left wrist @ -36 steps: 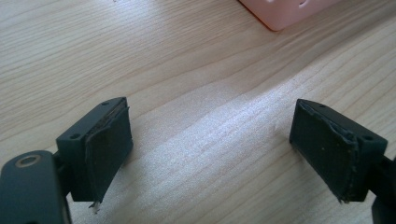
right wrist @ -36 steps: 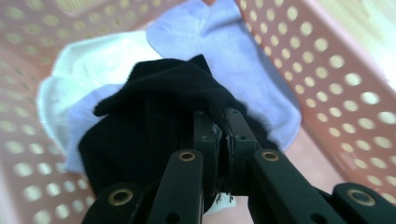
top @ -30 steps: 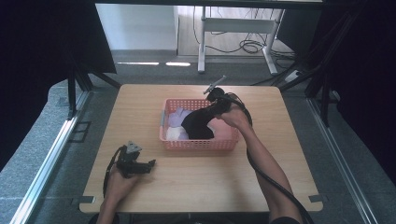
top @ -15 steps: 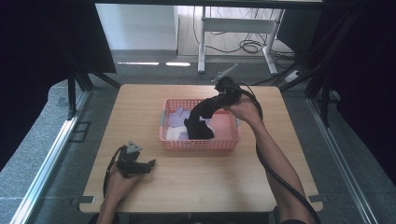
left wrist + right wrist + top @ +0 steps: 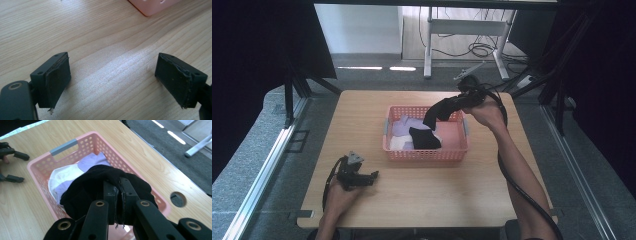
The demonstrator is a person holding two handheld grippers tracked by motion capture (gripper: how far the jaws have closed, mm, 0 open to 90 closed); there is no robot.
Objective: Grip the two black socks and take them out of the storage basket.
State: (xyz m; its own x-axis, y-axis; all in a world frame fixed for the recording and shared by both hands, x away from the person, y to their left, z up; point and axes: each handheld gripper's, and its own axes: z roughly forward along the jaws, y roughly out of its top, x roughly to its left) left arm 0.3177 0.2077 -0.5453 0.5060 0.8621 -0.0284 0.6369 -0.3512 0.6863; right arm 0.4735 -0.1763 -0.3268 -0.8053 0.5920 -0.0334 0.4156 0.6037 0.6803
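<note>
- Left tongs [image 5: 371,176]: resting on the light wooden bench [image 5: 422,200] at its near left, held in the person's left hand [image 5: 343,192]. Jaws spread wide, nothing between them.
- Pink perforated plastic basket [image 5: 426,154]: mid-bench, just beyond the left tongs. Contains white and lilac garments [image 5: 402,131] and part of a black fabric garment [image 5: 432,125].
- Right tongs [image 5: 117,195]: raised above the basket's far right corner, jaws clamped on the black fabric garment, which hangs from them into the basket.
</note>
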